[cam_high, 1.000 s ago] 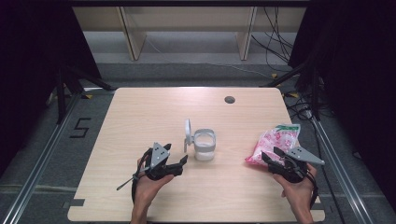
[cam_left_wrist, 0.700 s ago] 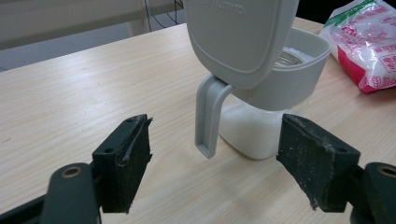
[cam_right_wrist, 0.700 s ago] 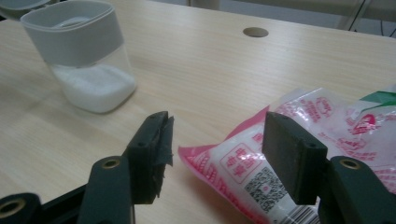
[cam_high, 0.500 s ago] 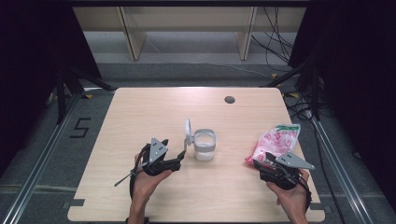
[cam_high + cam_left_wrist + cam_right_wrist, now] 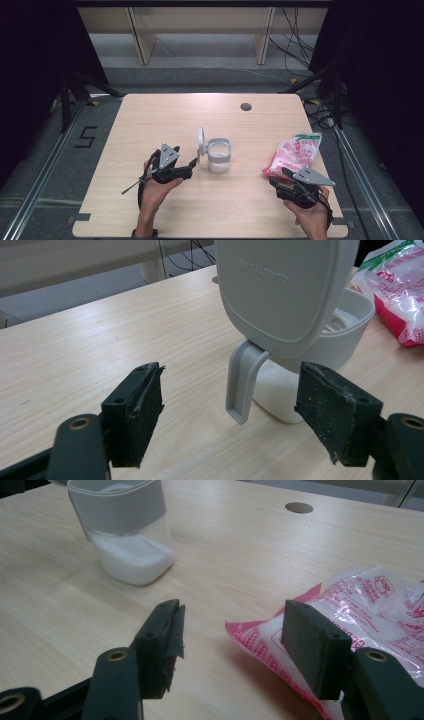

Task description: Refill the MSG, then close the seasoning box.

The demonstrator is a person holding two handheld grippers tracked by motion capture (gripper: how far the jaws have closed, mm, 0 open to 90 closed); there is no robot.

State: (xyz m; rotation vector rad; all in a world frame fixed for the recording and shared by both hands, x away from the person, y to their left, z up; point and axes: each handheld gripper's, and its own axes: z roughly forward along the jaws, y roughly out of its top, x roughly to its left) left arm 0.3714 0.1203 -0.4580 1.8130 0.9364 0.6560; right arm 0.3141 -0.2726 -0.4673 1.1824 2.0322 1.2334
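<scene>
Left gripper jaws open, just left of the white container, whose lid stands raised. Right gripper jaws open, at the near corner of the pink bag, not pressing it. Bag lies right of container.

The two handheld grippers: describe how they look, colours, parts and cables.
Both are black. The left gripper and the right gripper each carry a grey three-cornered plate on top. The tongs end in flat, rectangular black pads, scuffed and ragged at the edges, fixed to arms with brass-ringed holes. A thin dark cable trails from the left one toward the table edge. Both forearms are bare, no sleeves in sight.
</scene>
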